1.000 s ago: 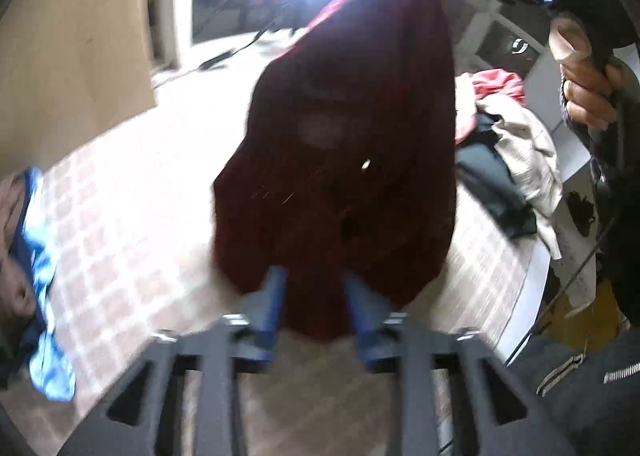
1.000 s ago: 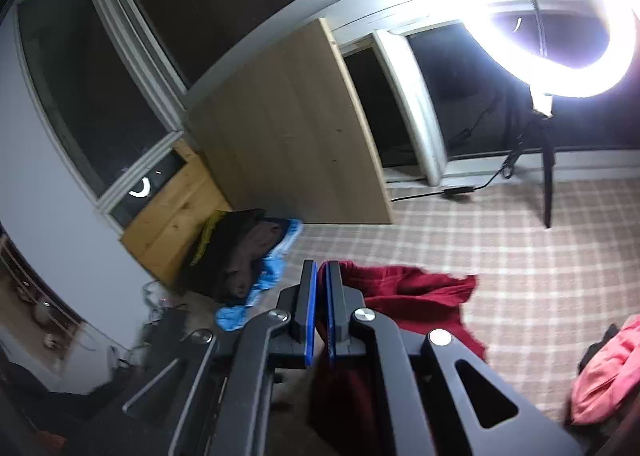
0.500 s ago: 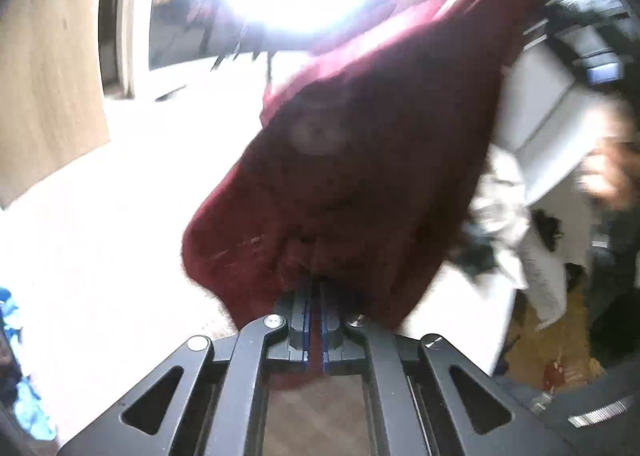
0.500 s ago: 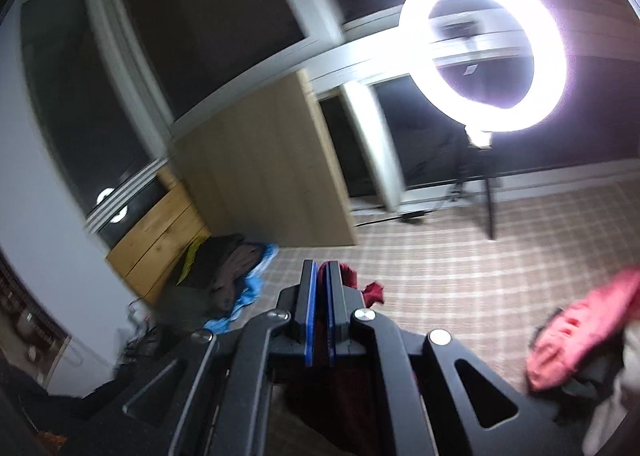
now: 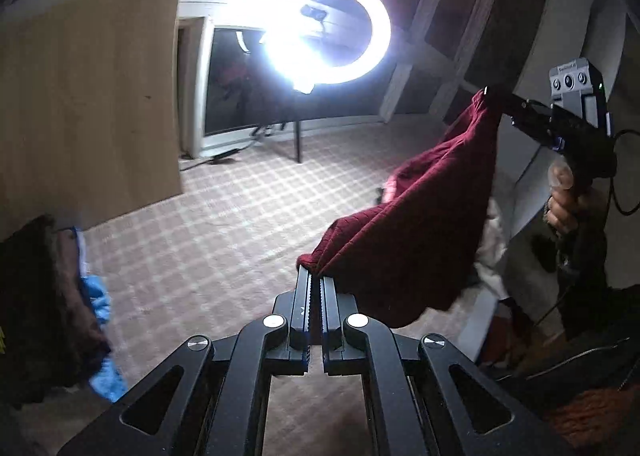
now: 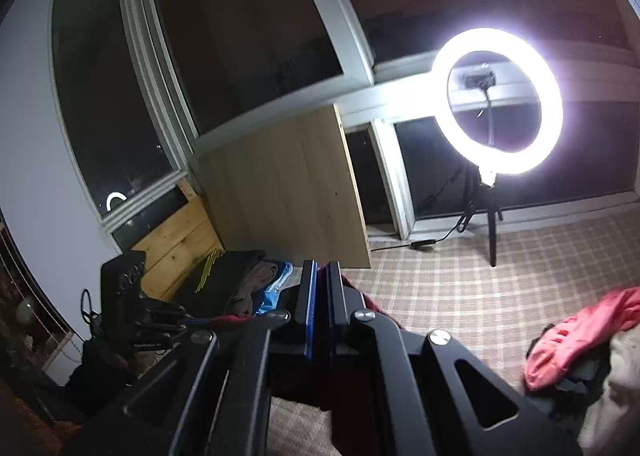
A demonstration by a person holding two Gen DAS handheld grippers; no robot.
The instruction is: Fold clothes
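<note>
checkered bed [image 5: 224,224], claws [image 5: 315,276] raised, clamping garment [image 5: 420,224]

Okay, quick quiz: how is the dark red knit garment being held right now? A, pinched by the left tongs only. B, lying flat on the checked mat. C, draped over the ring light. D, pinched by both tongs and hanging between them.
D: the dark red knit garment hangs off the mat, pinched at one end by the left tongs and at the other by the right tongs.

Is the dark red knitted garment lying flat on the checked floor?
No, the dark red knitted garment hangs in the air, stretched between both grippers.
</note>
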